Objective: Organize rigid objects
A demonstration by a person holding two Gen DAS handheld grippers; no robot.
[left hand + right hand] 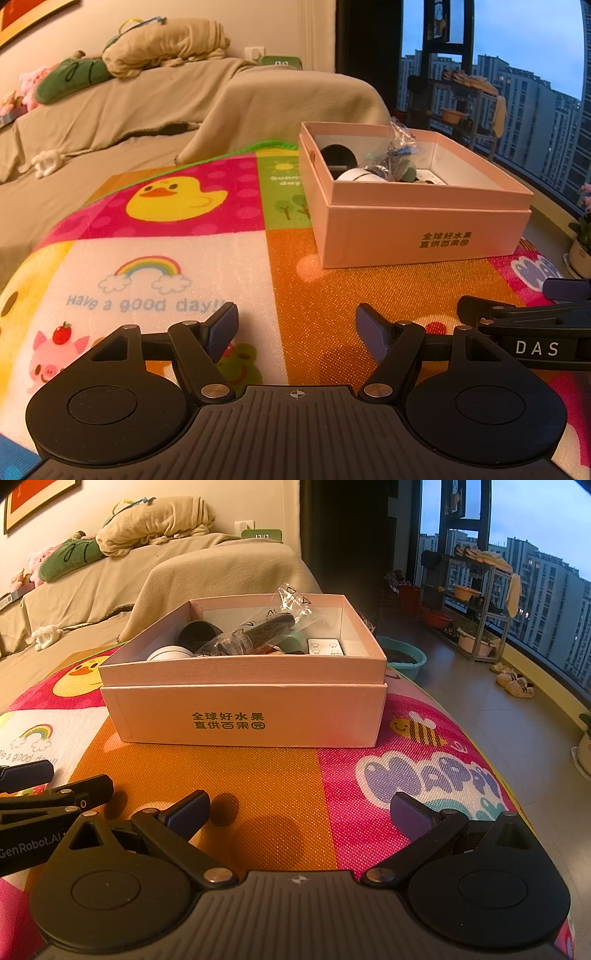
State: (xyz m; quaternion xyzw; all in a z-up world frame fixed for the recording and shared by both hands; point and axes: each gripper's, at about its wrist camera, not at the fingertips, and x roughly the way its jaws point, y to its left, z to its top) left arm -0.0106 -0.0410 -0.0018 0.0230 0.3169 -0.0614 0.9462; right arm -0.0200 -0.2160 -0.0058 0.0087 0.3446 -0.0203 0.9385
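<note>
Pink box [243, 716] on play mat [258, 775]: holds black cup [199, 631], white jar [170, 652], bagged dark tube [258, 633], small white card [325, 646].
Loose items on mat: none visible (task likely near done).
Left gripper [297, 326], right gripper [301, 812]: both spread wide, empty, near box.
Writing: green Chinese print on box; "Have a good day" and "HAPPY" on mat; "DAS", "GenRobot.AI" on grippers.

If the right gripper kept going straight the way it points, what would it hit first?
Most likely the near wall of the pink box, dead ahead of the open right gripper; only bare mat lies between, though height is hard to judge.

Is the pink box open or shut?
Open. The pink box has no lid on top; a bagged item and white jar show inside.
</note>
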